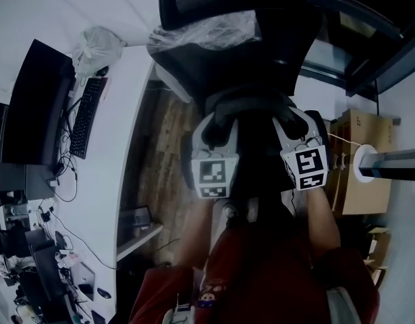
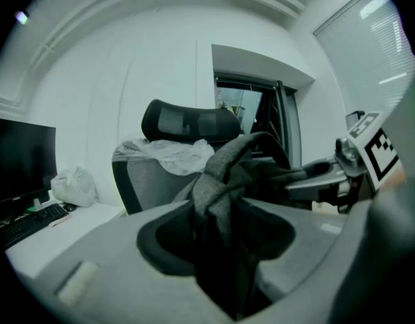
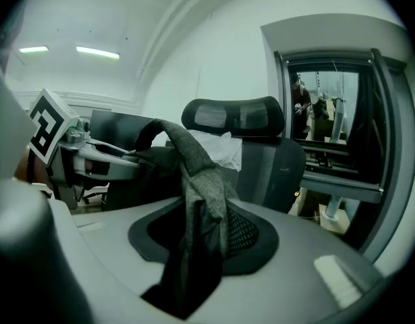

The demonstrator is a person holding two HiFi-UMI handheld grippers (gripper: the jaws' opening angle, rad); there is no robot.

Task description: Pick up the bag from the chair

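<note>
The room was a white-walled office, with a white desk [image 1: 119,147] off to the left gripper's left carrying a dark monitor [image 1: 35,106], a keyboard [image 1: 86,117] and a knotted plastic sack [image 1: 96,49]. Straight ahead of both grippers stood the black chair [image 1: 220,5], a sheet of clear plastic [image 1: 207,32] draped over its backrest below the headrest. A cardboard box [image 1: 359,160] sat out to the right gripper's right.

The bag [image 1: 251,106], of dark grey cloth, hung between the two grippers on the near side of the chair's backrest. The left gripper [image 1: 217,130] had its jaws narrowed onto a bunched fold of the bag's fabric, which rose out of the jaws and arched across toward the other tool. The right gripper [image 1: 288,123] was clamped the same way on a grey fold that stood up from its jaws and ran over toward the left one. The two grippers were held side by side at about the same height, pointing at the chair. Whether the bag's underside touched the seat could not be made out.
</note>
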